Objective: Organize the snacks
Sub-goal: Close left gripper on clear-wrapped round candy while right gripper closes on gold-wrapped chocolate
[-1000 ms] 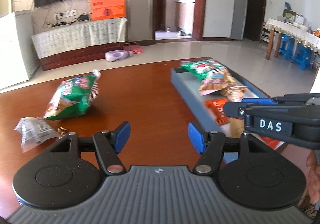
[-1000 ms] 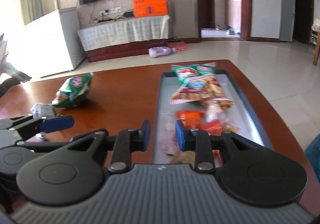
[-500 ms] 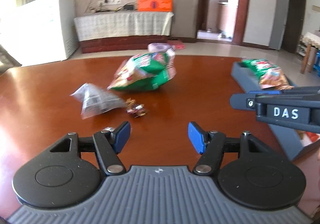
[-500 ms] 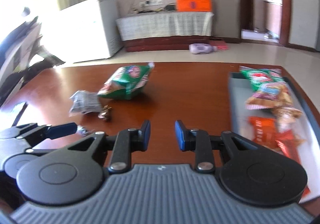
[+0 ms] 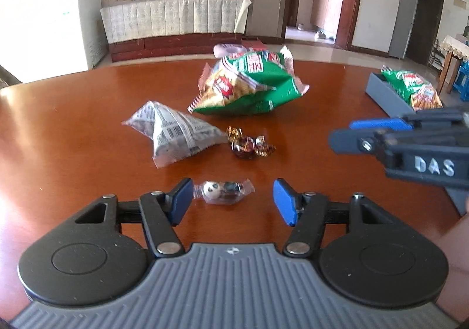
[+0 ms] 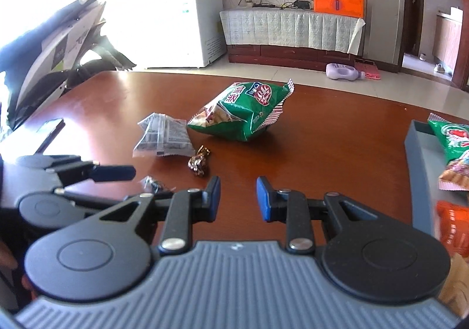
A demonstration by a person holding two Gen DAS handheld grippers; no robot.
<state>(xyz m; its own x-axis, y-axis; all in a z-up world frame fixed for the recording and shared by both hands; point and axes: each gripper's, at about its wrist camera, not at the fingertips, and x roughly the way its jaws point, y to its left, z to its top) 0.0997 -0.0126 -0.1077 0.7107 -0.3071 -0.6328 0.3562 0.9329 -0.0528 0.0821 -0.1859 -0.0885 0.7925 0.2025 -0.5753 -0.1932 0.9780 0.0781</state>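
On the brown table lie a green snack bag [image 5: 249,85] [image 6: 243,112], a grey printed packet [image 5: 173,132] [image 6: 162,138], a brown foil candy [image 5: 249,145] [image 6: 199,163] and a clear-wrapped candy [image 5: 224,192] [image 6: 152,183]. My left gripper [image 5: 233,201] hangs low over the table with the clear-wrapped candy between its closing jaws, close to the left pad and well apart from the right pad. One of its fingers [image 6: 114,172] shows in the right wrist view. My right gripper [image 6: 238,198] [image 5: 351,132] hovers to the right, nearly shut with nothing between its pads.
A grey tray [image 5: 387,93] [image 6: 416,147] at the table's right side holds a green bag [image 6: 451,135], an orange packet [image 6: 451,229] and other snacks. A dark flat object [image 6: 49,129] lies near the left edge. Beyond the table are a white freezer [image 6: 181,21] and a cabinet.
Both views have swung left, from the tray to the loose snacks. The left gripper has come down around the clear-wrapped candy and its jaws have narrowed. The right gripper's gap is unchanged.
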